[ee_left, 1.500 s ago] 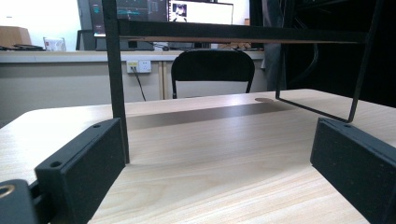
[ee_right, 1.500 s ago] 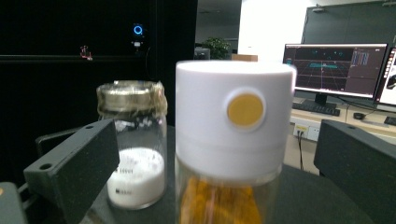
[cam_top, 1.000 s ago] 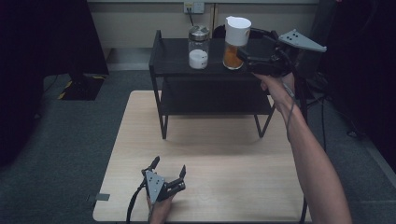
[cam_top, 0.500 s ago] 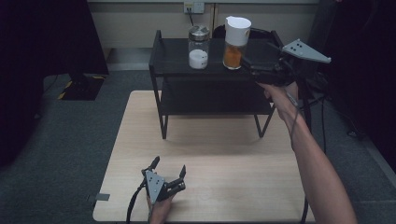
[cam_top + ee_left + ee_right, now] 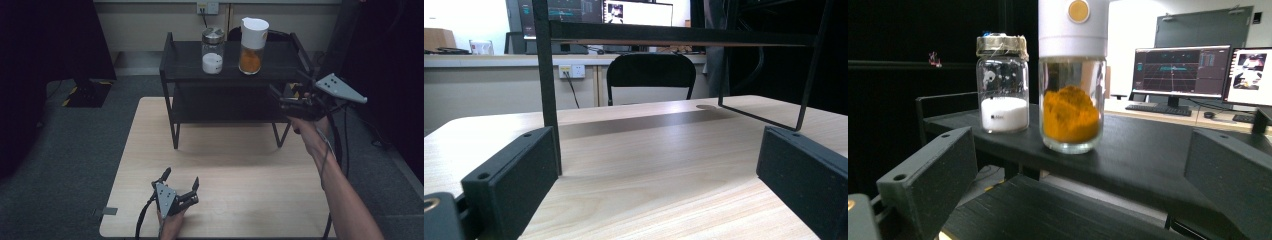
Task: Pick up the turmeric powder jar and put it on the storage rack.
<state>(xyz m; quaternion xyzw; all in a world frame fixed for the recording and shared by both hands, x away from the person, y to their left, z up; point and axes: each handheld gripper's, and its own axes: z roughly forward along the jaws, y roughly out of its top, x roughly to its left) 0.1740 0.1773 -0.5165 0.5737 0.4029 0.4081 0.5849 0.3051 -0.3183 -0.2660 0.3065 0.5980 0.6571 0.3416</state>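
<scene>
The right gripper (image 5: 287, 100) is held in the air off the right end of the black shelf rack (image 5: 280, 62), its jaws spread wide and empty, aimed at the jar of orange powder (image 5: 251, 47). That jar, capped in white, is set on the top shelf toward the back right corner, upright; in the right gripper view it (image 5: 1071, 95) is framed between the two jaws but well short of them. Just beside it, apart and not touching, the smaller jar of white powder (image 5: 212, 50) is placed, closed with a metal lid.

The left gripper (image 5: 179, 194) is rested on the desk (image 5: 240, 165) near its front edge, jaws likewise wide and empty.

The likely step is judged to be a grasp of the orange jar. Several risks can be foreseen. The jar is tall and top-heavy with its large cap, so it could be tipped if one jaw is brought against the glass before the other. The raised rim at the shelf's right end could be struck by the lower jaw on a low approach. The white jar could be knocked if the far jaw is swung wide behind the target. Smooth glass may also slip from a grip taken too high, on the cap.
</scene>
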